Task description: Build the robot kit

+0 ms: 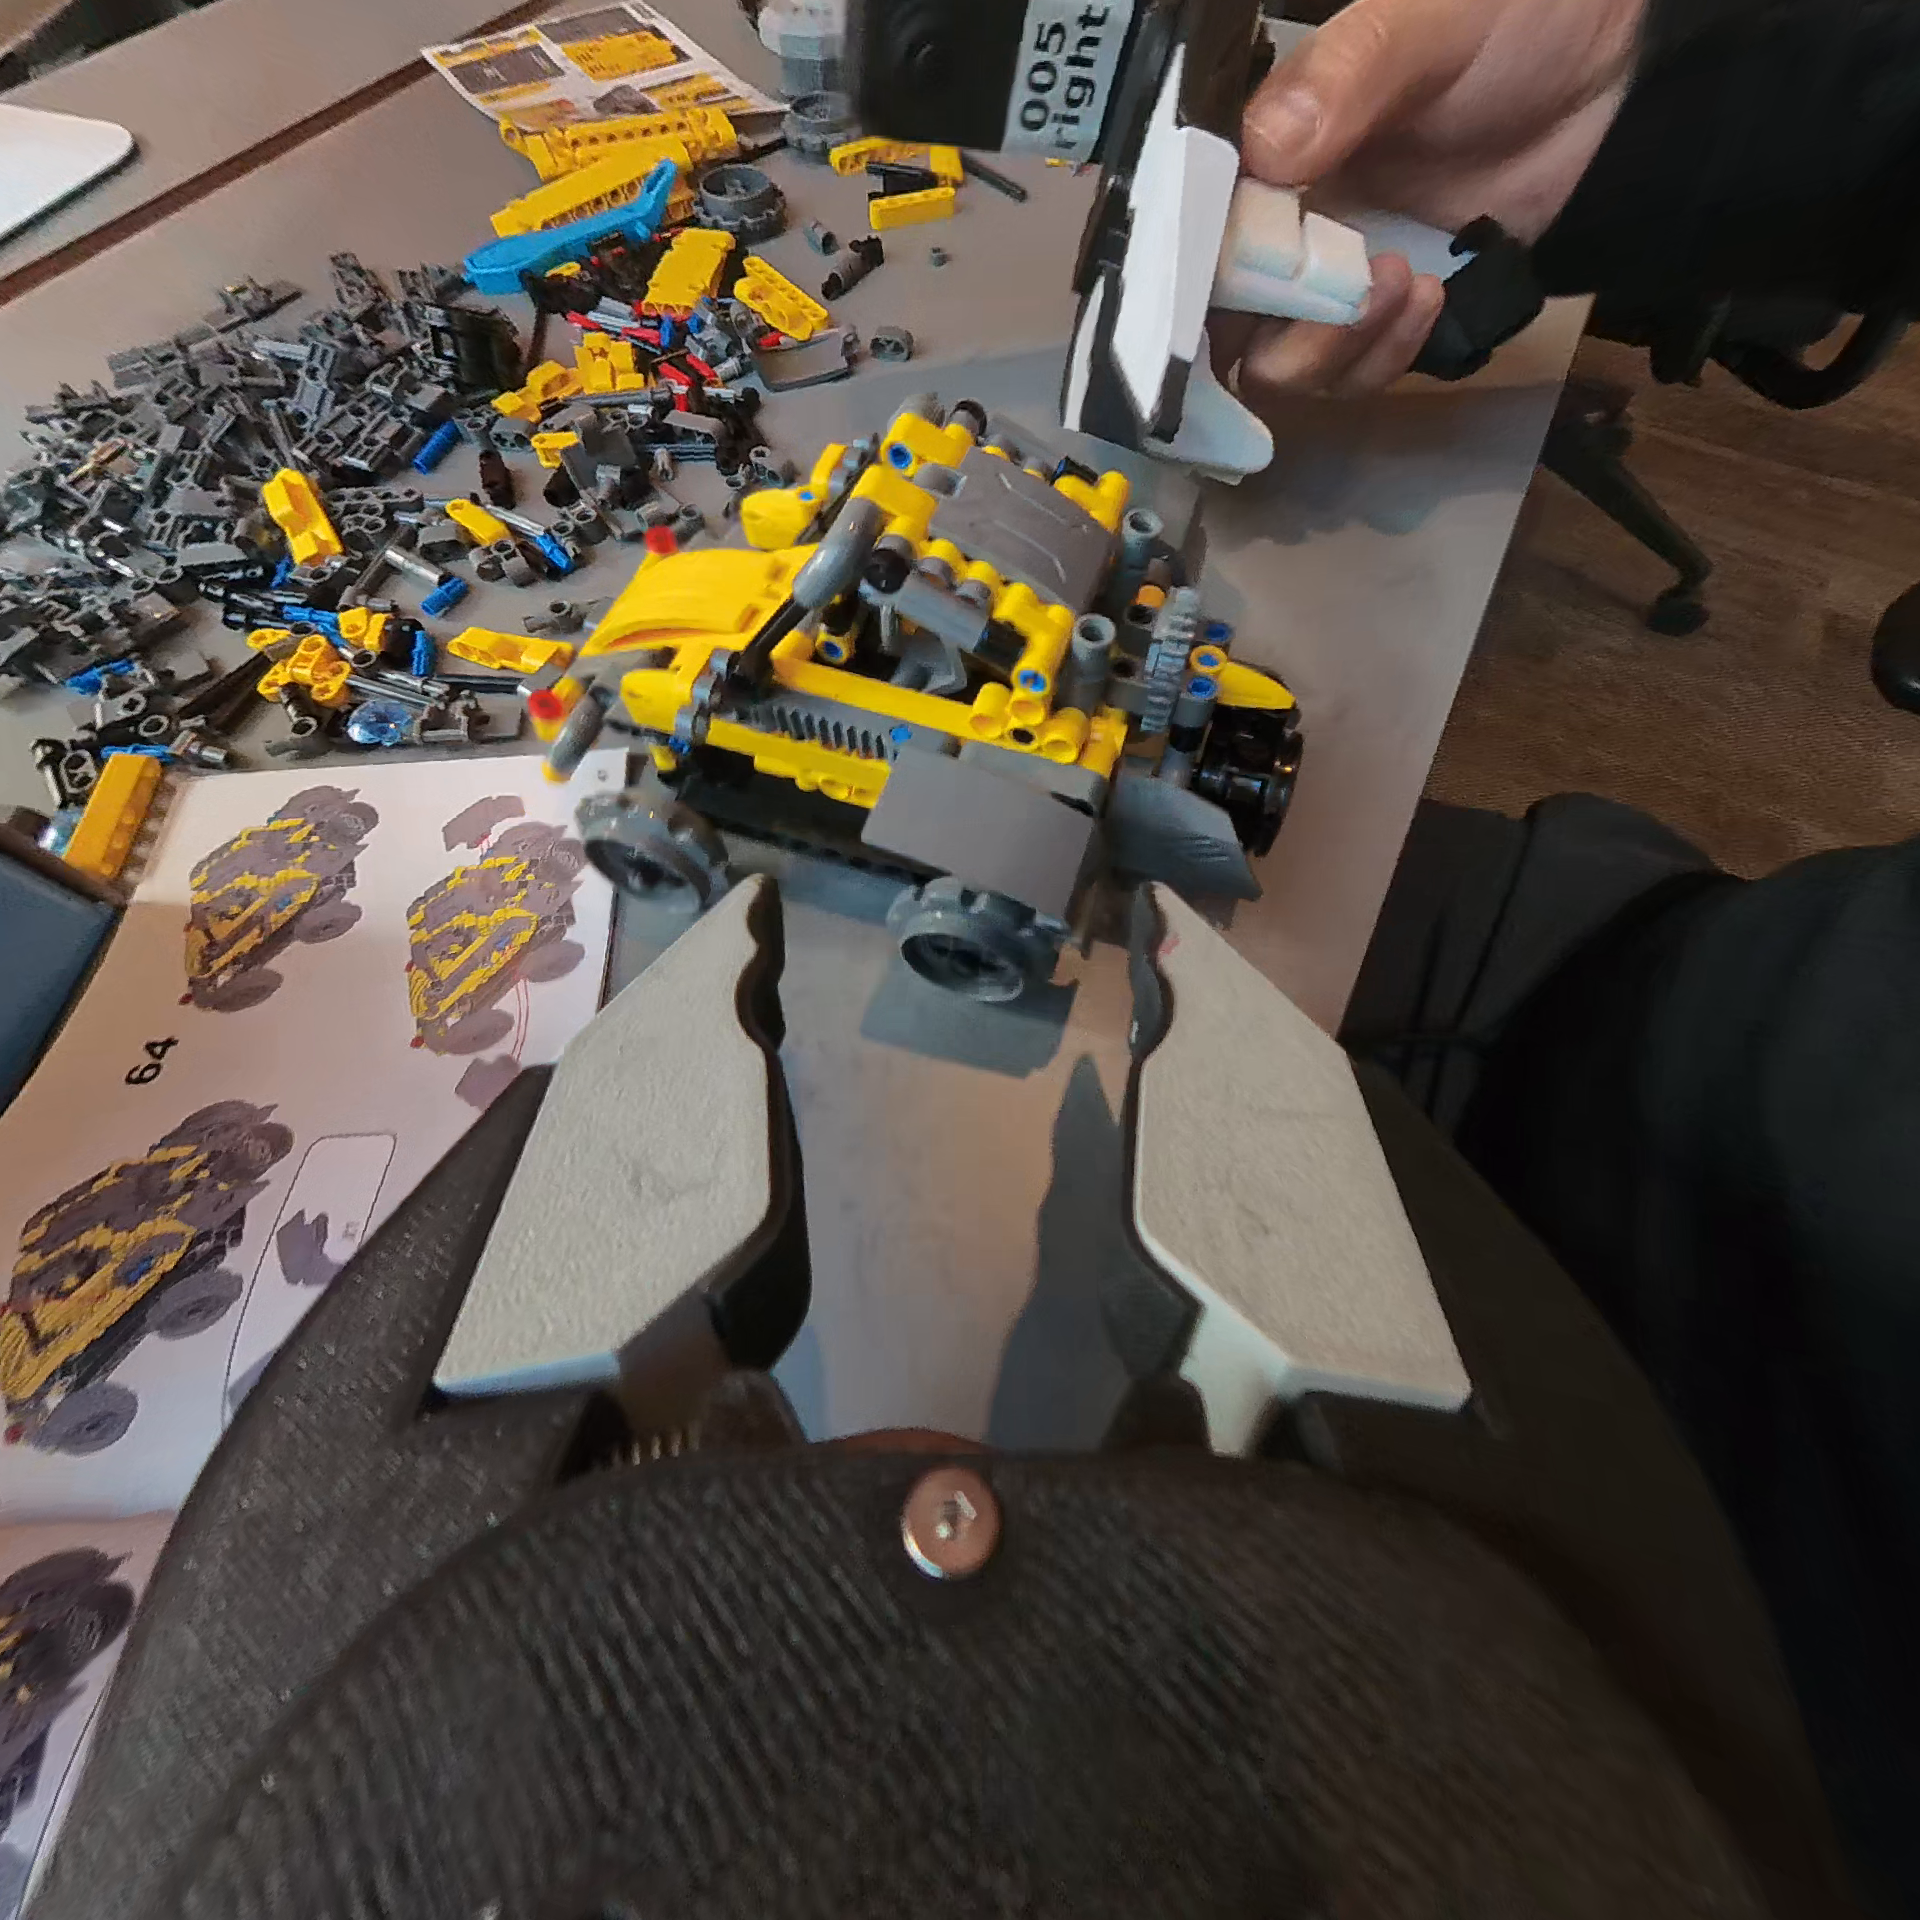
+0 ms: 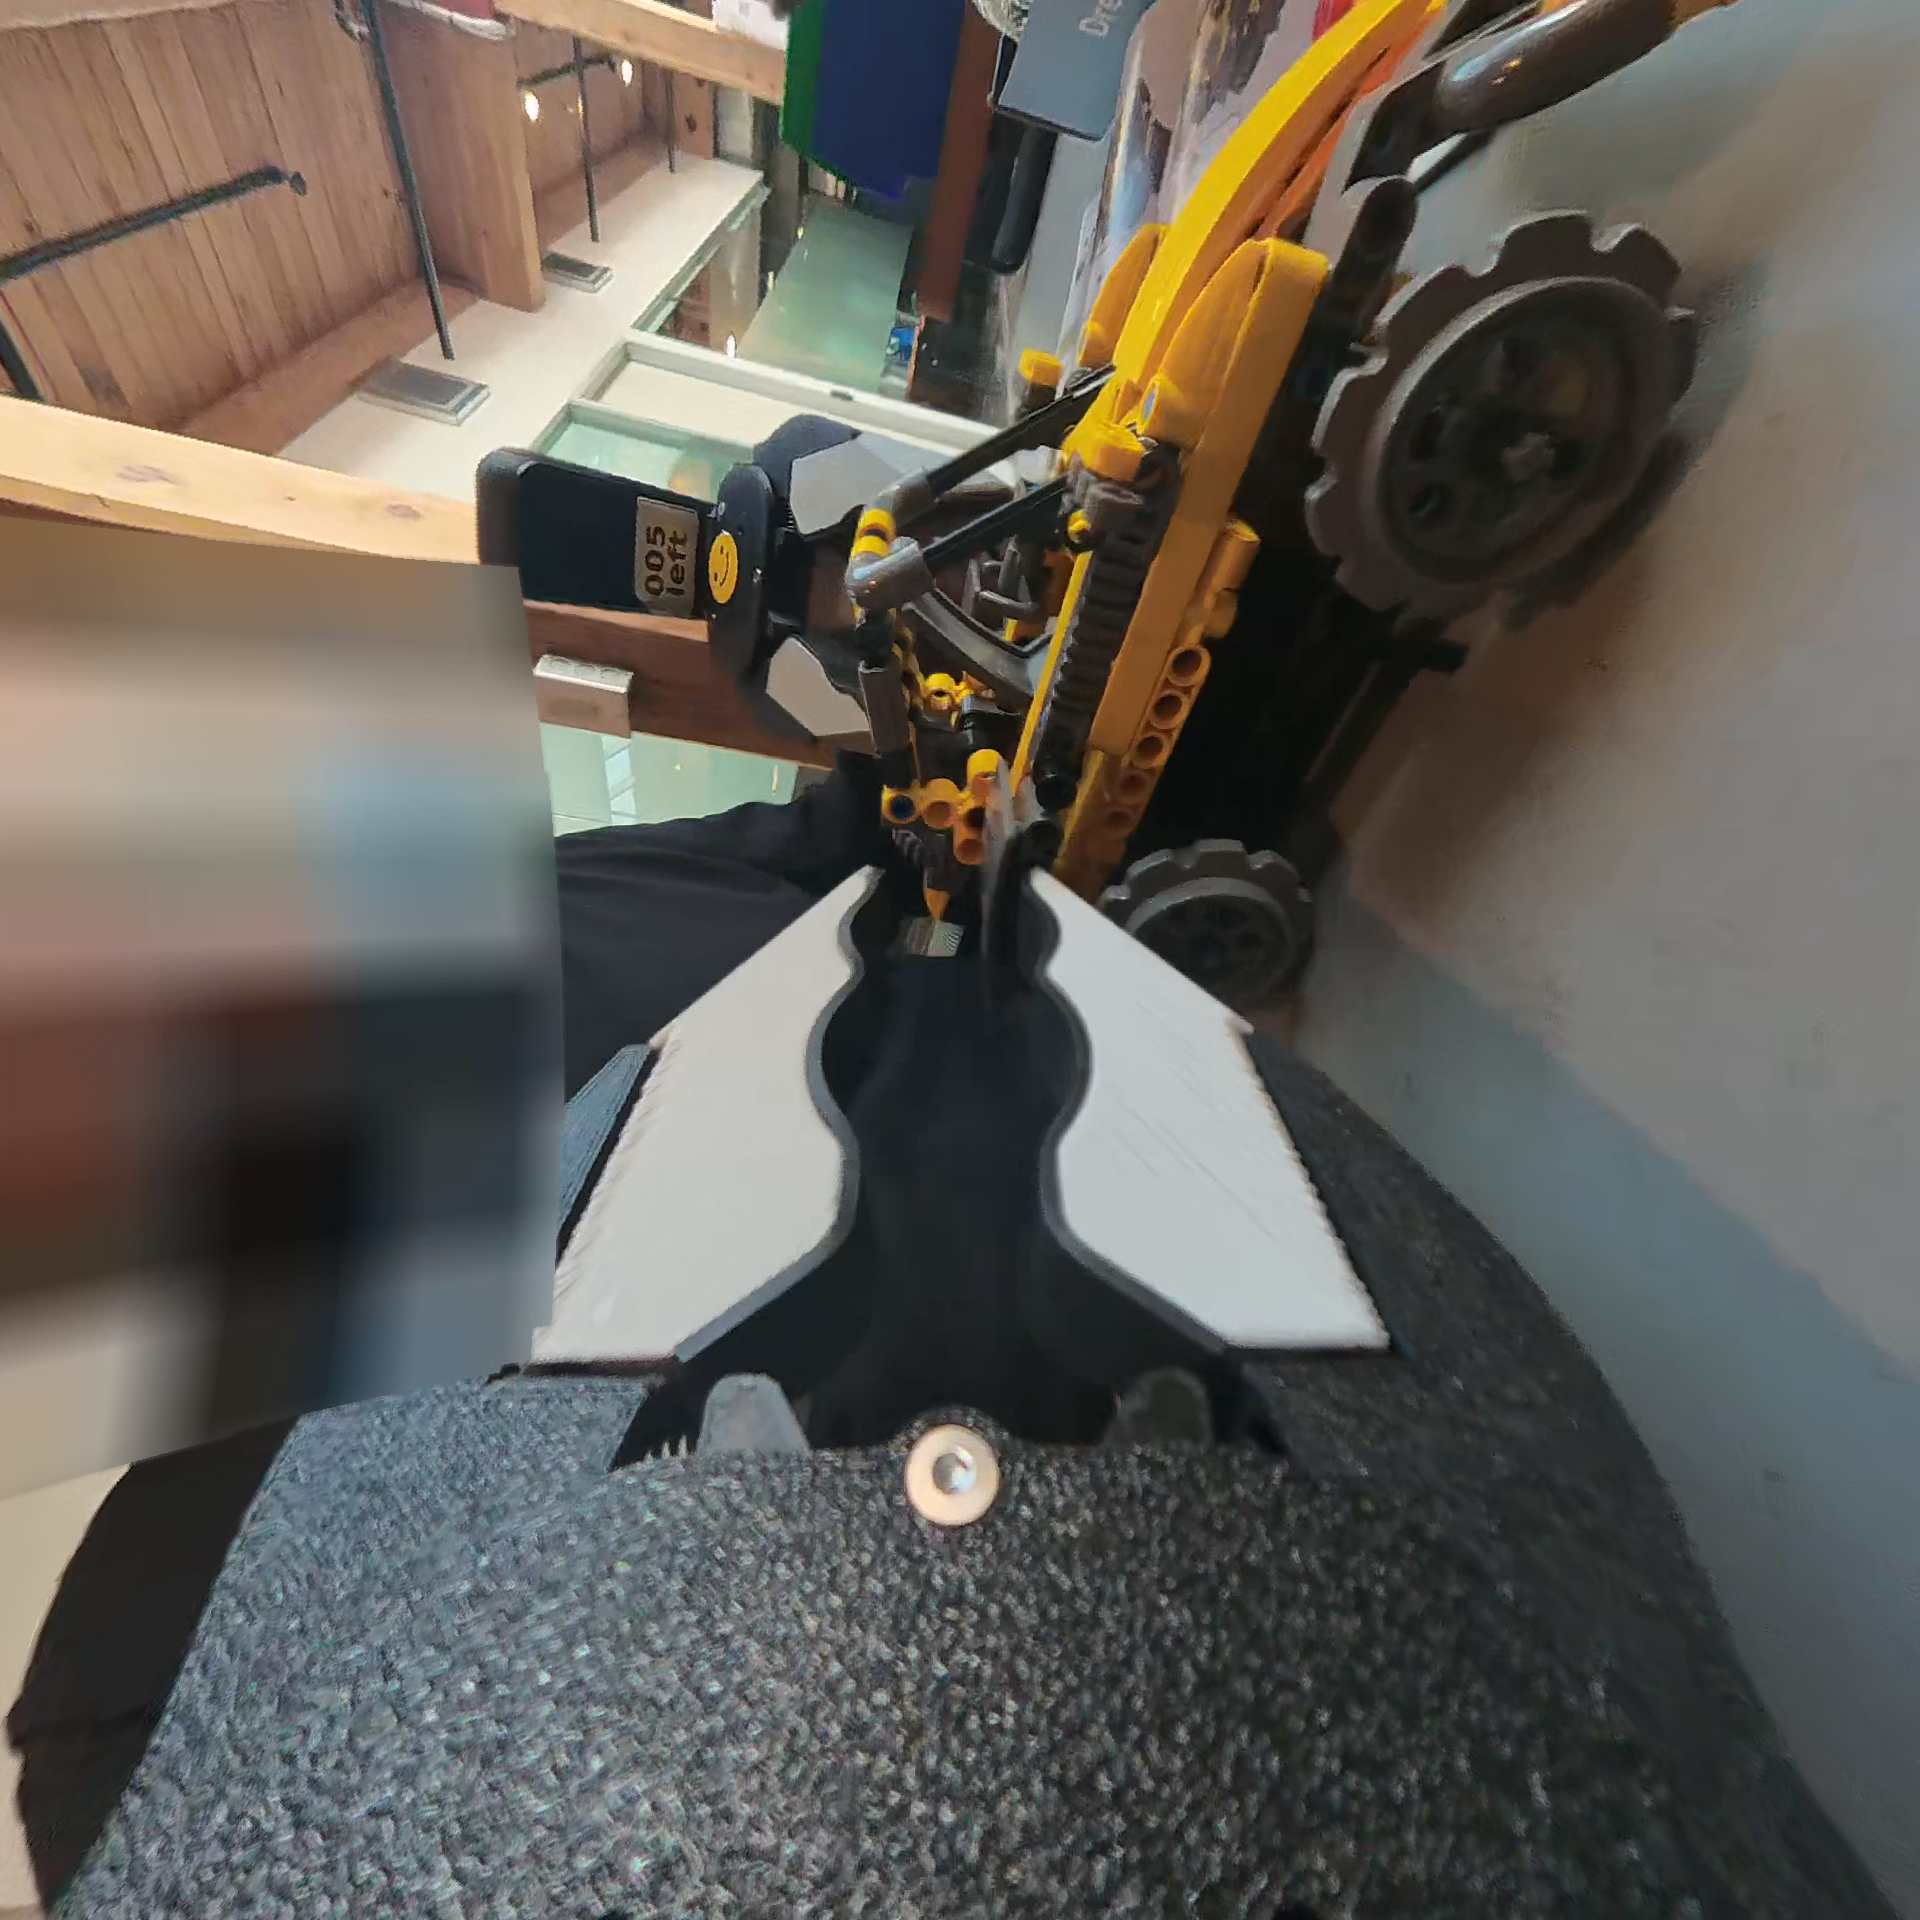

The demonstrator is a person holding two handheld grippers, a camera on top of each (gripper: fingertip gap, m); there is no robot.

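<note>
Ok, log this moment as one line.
left gripper: open, near wheel of yellow brick car | right gripper: open, at car's rear | loose parts pile | instruction booklet

Grey desk: part-built yellow-and-grey brick car; loose parts, grey, black, yellow, blue, heaped beside it; open instruction booklet at near edge; folded leaflet far side. Office chair base on wood floor.
</note>
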